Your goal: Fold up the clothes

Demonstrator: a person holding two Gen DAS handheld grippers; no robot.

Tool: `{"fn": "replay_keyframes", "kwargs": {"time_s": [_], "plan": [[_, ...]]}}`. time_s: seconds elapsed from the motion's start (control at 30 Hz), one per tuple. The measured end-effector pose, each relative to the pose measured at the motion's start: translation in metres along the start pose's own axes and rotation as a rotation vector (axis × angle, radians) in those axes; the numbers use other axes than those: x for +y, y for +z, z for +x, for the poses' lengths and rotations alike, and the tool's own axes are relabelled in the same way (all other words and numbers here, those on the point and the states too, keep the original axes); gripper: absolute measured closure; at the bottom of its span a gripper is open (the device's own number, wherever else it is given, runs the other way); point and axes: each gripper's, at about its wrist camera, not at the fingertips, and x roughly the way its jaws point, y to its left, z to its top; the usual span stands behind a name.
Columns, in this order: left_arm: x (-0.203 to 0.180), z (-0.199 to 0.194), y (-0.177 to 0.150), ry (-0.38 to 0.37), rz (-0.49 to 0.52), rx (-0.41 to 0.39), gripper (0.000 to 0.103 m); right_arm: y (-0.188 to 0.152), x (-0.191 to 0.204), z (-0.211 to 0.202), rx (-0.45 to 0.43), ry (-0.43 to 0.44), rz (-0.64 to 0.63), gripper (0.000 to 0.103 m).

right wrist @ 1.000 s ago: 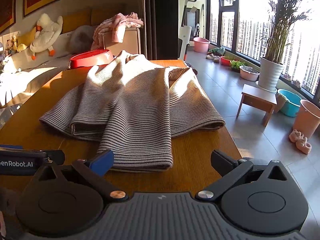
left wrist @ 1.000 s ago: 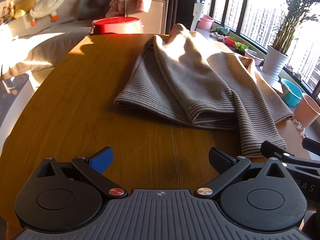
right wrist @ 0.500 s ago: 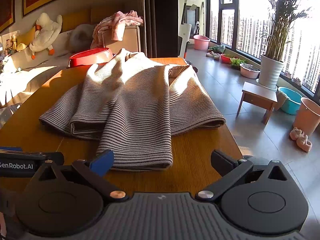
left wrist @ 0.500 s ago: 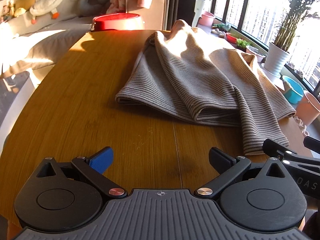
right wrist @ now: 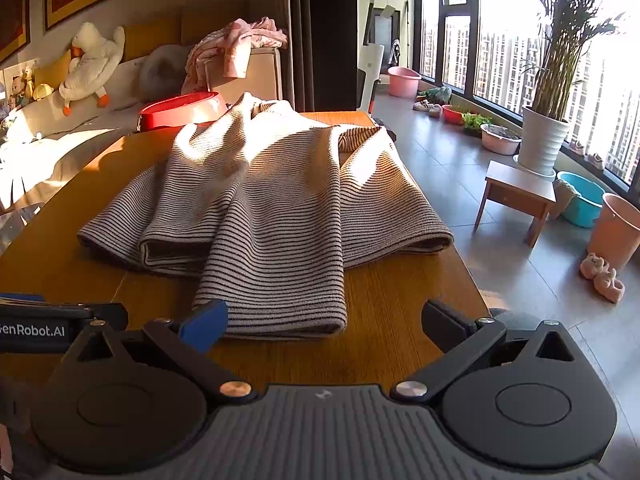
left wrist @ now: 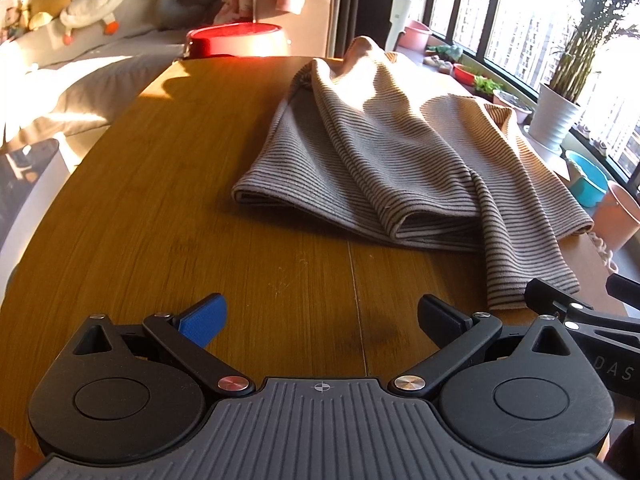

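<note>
A striped sweater [right wrist: 264, 208] lies in loose folds on a wooden table [left wrist: 160, 208]. One striped sleeve reaches toward the near edge of the table. The left gripper [left wrist: 322, 318] is wide open and holds nothing. It sits over bare wood, apart from the sweater. The right gripper [right wrist: 324, 322] is wide open too and holds nothing. The end of the sleeve lies just in front of its blue fingertip [right wrist: 204, 326]. I cannot tell if they touch. A red bowl [right wrist: 180, 110] sits past the far end of the table, with a white plush duck [right wrist: 92, 64] behind it
</note>
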Motion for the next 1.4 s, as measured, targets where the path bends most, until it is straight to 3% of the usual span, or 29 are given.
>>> {"fn": "replay_keyframes", "kwargs": {"time_s": [0.97, 1.1, 1.27, 1.33, 1.4], "plan": [[-0.003, -0.001, 0.0, 0.008, 0.006, 0.003, 0.0, -0.001, -0.002, 0.001, 0.011, 0.004, 0.001, 0.0], [0.003, -0.004, 0.017, -0.048, -0.002, -0.028, 0.0, 0.006, -0.004, -0.002, -0.011, 0.012, -0.012, 0.0], [-0.005, -0.006, 0.064, -0.103, 0.123, -0.196, 0.0, 0.041, -0.024, 0.003, -0.117, 0.099, 0.045, 0.0], [-0.008, 0.012, 0.084, -0.143, 0.143, -0.195, 0.0, 0.063, -0.036, 0.017, -0.164, 0.168, 0.109, 0.0], [-0.012, 0.03, 0.103, -0.182, 0.163, -0.191, 0.0, 0.084, -0.041, 0.037, -0.154, 0.217, 0.14, 0.0]]}}
